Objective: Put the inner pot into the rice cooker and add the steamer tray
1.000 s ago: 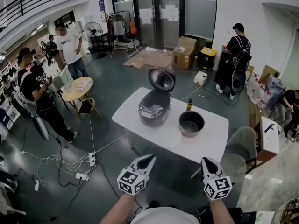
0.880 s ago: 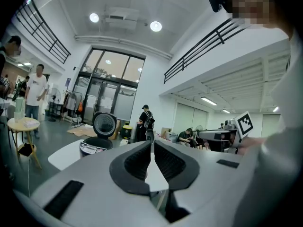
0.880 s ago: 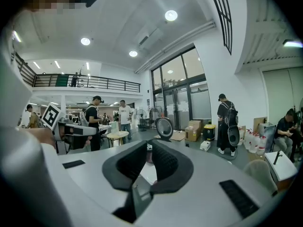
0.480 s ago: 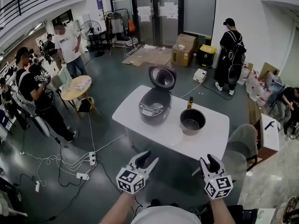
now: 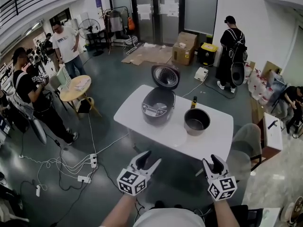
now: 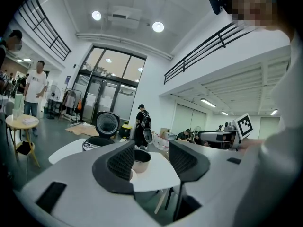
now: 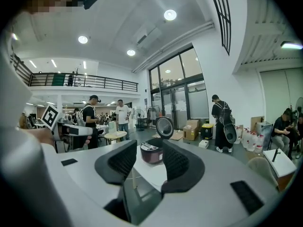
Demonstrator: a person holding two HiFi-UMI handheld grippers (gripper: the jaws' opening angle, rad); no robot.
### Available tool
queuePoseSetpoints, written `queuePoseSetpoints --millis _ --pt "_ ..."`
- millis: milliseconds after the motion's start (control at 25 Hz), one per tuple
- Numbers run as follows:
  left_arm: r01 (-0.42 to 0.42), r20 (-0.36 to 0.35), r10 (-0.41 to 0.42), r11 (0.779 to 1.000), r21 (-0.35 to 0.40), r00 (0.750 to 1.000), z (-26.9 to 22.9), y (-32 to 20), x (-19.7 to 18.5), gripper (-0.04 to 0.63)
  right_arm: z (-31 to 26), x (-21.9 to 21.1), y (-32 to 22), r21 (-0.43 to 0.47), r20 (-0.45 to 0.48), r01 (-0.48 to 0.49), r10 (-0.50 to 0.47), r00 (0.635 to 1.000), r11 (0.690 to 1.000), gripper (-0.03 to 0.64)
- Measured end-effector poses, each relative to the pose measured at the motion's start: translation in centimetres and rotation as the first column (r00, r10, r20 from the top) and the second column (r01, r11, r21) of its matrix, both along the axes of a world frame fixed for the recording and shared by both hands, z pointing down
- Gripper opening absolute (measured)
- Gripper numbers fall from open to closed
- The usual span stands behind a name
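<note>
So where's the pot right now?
In the head view, the pot sits on the right part of the white table, just right of the open rice cooker, with a small dark bottle behind it.

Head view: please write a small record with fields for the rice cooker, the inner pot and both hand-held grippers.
rice cooker: on the white table, lid raised
inner pot: on the table, right of the cooker, apart from it
left hand-held gripper: short of the table, jaws opening, nothing between them
right hand-held gripper: short of the table, jaws opening, nothing between them
</note>
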State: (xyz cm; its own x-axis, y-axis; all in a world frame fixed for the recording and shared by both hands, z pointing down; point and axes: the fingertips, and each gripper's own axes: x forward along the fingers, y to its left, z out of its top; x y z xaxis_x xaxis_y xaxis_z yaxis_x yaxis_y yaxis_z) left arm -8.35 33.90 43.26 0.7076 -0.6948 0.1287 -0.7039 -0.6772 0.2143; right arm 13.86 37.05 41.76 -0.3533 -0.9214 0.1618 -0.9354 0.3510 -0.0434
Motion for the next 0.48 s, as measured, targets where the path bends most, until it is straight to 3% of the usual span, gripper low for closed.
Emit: queuePoseSetpoints --millis 480 --pt "-0.03 0.009 0.03 0.999 -0.027 1.0 1.7 -1.9 -1.5 0.235 1.5 -1.3 -1.5 -0.025 0.007 -0.043 0.043 0.999 0.999 0.178"
